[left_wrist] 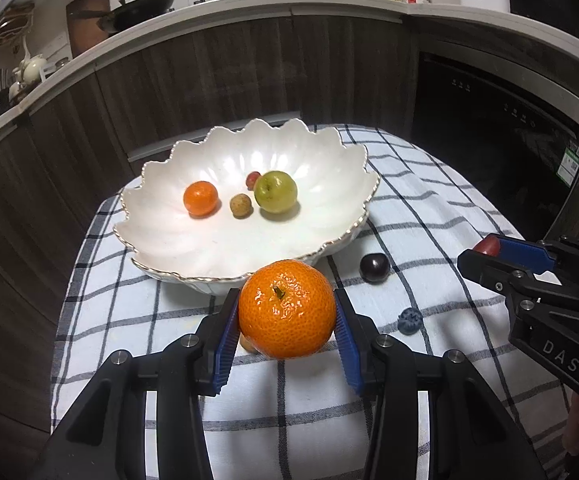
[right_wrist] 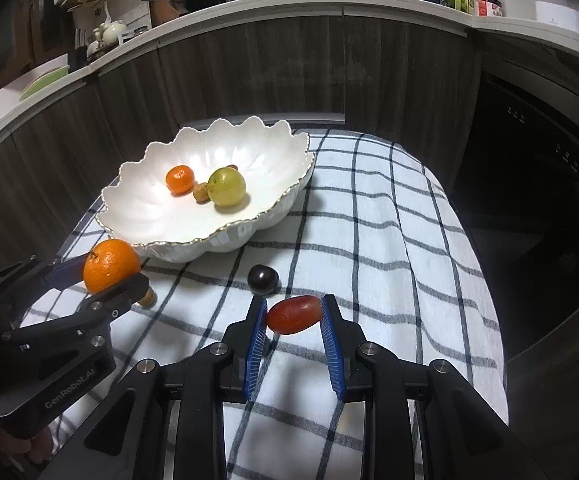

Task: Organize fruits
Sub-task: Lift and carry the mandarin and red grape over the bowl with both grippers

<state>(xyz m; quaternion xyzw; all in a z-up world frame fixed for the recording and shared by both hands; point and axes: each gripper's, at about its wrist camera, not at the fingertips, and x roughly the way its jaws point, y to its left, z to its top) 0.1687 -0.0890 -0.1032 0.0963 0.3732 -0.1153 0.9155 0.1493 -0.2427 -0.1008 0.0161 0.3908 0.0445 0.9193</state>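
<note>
Left gripper (left_wrist: pixel 287 312): clenched on the large mandarin (left_wrist: pixel 287 309), blue pads pressed against its two flanks, stem end facing up, fruit carried clear of the cloth.
Large mandarin, seen from the right wrist: at 9 o'clock of that view, pinned in the left gripper (right_wrist: pixel 109 270), just in front of the bowl's near rim.
Right gripper (right_wrist: pixel 294 314): grasping the red grape tomato (right_wrist: pixel 294 315), laid crosswise between the blue pads, one tip against each pad, held above the cloth.
Red grape tomato, seen from the left wrist: only a red end (left_wrist: pixel 486 246) peeking past the right gripper's blue pad at 3 o'clock.
Scalloped white bowl (left_wrist: pixel 161 236): resting on the checked cloth (left_wrist: pixel 429 208), at 12 o'clock of the left gripper.
Inside the bowl: small mandarin (left_wrist: pixel 200 198) at 9 o'clock, brown longan (left_wrist: pixel 241 205) at centre, green apple (left_wrist: pixel 276 191) at 3 o'clock of the longan, small red fruit (left_wrist: pixel 252 178) mostly hidden behind the apple.
Dark plum (left_wrist: pixel 374 267): on the cloth, at 1 o'clock of the large mandarin, just beside the bowl.
Blueberry (left_wrist: pixel 410 320): on the cloth, at 3 o'clock of the large mandarin.
Brownish fruit (right_wrist: pixel 147 297): on the cloth under the left gripper, mostly hidden, kind unclear.
</note>
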